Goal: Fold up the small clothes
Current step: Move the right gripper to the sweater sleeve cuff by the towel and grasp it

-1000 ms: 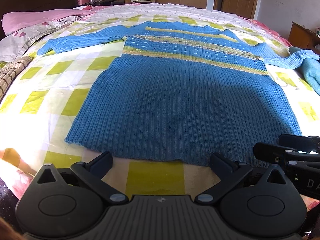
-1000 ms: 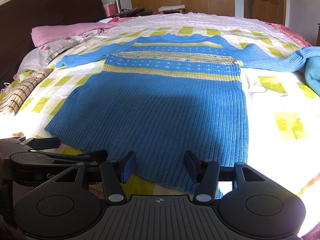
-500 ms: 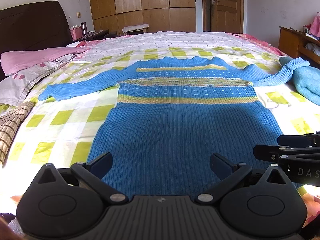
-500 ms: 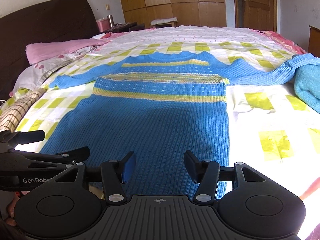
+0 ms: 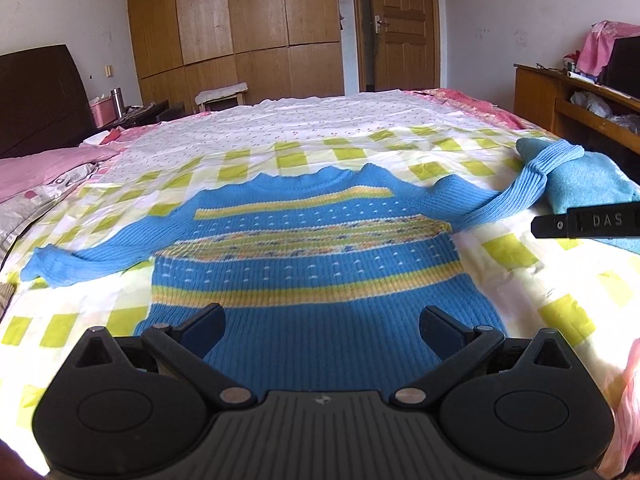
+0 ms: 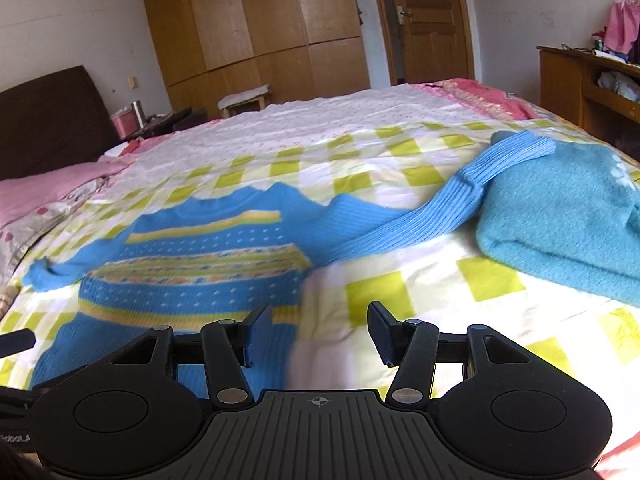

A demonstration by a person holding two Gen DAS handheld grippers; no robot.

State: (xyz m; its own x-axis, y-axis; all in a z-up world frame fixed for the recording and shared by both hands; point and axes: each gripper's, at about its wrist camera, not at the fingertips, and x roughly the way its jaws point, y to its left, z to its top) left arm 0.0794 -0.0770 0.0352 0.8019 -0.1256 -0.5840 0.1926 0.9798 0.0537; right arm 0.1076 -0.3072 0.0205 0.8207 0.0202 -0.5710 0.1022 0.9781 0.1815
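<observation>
A blue knitted sweater (image 5: 308, 256) with yellow stripes lies flat and face up on the checked bedspread (image 5: 520, 256), both sleeves spread out. Its right sleeve (image 6: 436, 216) rests against a folded turquoise garment (image 6: 568, 224). My left gripper (image 5: 322, 326) hovers open over the sweater's lower body, nothing between its fingers. My right gripper (image 6: 320, 330) is open too, above the sweater's right edge and the bare bedspread. The tip of the right gripper (image 5: 584, 222) shows at the right edge of the left wrist view.
Pink pillows (image 5: 36, 172) and a dark headboard (image 5: 40, 96) lie to the left. A wooden wardrobe (image 5: 240, 32) and door (image 5: 404, 32) stand behind the bed. A wooden desk (image 5: 576, 104) with clutter is on the right.
Both grippers have moved forward and tilted up over the sweater, so its hem has dropped out of view. The right gripper has shifted rightward toward the sleeve and the turquoise garment.
</observation>
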